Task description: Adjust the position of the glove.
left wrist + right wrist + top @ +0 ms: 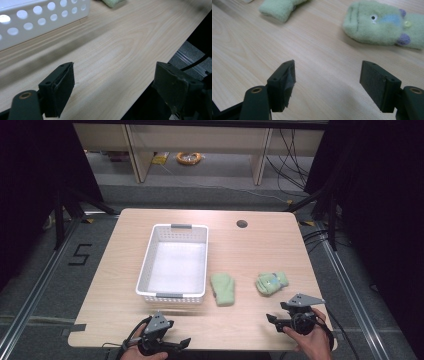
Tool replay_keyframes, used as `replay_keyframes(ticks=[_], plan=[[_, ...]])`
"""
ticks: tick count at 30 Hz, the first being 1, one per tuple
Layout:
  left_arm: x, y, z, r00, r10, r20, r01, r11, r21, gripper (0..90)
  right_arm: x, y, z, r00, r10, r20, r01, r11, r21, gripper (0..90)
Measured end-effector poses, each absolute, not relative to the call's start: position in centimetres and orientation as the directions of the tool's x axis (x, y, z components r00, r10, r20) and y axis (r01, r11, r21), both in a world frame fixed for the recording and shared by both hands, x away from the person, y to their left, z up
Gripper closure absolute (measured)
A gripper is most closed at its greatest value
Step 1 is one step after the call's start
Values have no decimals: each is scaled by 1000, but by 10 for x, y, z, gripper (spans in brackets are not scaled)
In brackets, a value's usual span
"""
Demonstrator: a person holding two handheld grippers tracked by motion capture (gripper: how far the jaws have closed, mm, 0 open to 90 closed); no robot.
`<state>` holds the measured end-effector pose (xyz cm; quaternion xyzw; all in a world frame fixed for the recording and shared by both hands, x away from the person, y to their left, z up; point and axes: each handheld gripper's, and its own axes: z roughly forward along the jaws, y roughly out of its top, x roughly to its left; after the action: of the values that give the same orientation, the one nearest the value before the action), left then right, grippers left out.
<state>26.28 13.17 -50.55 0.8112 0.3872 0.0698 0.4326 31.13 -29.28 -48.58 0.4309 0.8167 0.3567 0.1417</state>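
Two fuzzy green socks lie on the wooden table (250, 250). The plain sock (222, 289) (279, 8) rests just right of a white perforated basket (172, 265) (37, 15). The patterned sock (272, 283) (377, 25) carries an eye, a blue patch and purple dots. My left gripper (182, 343) (115, 75) hovers open at the table's front edge, below the basket, jaws wide with nothing between them. My right gripper (274, 320) (327, 72) is open too, low over the table in front of the patterned sock and short of it.
The basket has nothing inside it. A round cable hole (242, 224) sits near the table's far edge. The table's front edge runs right under the left gripper. Dark curtains and metal frame rails flank the table.
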Motion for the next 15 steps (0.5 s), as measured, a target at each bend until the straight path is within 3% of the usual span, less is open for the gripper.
replay_keyframes(ticks=[15], plan=[[263, 132, -506, 692, 689, -216, 566, -333, 754, 165, 313, -289, -480, -612, 790, 39, 569, 405, 716, 390]])
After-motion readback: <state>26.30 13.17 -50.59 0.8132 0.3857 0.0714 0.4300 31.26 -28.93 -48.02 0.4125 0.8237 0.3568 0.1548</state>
